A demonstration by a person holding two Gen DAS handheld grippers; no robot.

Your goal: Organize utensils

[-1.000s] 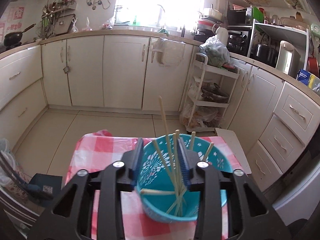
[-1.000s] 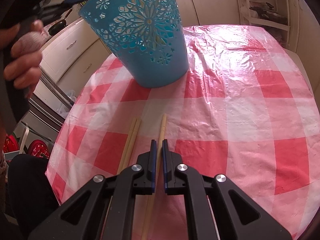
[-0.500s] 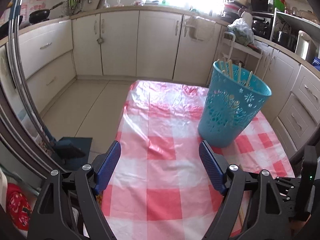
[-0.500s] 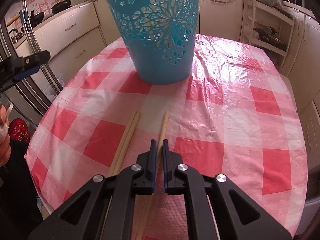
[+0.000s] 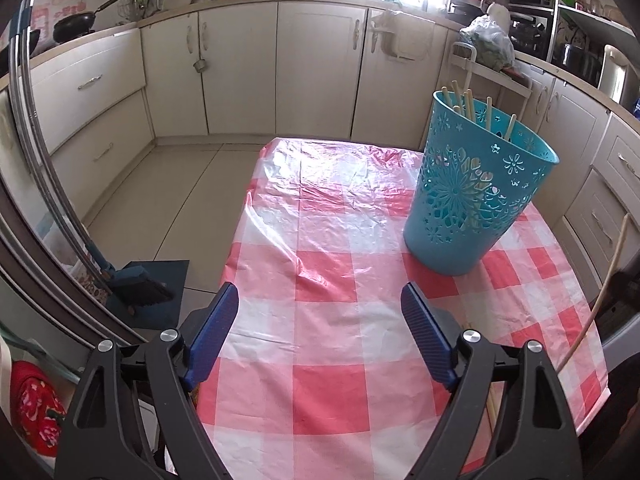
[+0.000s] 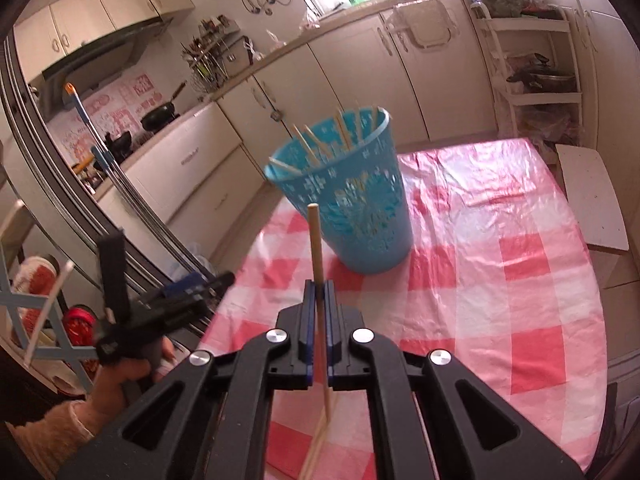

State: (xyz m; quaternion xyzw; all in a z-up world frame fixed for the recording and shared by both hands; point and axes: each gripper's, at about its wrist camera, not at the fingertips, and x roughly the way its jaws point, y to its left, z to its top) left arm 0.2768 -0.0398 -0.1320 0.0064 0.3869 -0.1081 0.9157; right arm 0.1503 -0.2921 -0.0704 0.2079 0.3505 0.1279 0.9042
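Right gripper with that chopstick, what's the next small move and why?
Probably carry it forward over the blue basket and tip its end inside. The right gripper is clamped on one chopstick, lifted off the checked tablecloth, and the basket already holds others.

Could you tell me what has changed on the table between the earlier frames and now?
The right gripper, shut on one chopstick, has lifted it off the checked tablecloth. The left gripper came away from the blue basket, its jaws just opening, nothing between them. The basket kept its place, and other chopsticks remain on the cloth.
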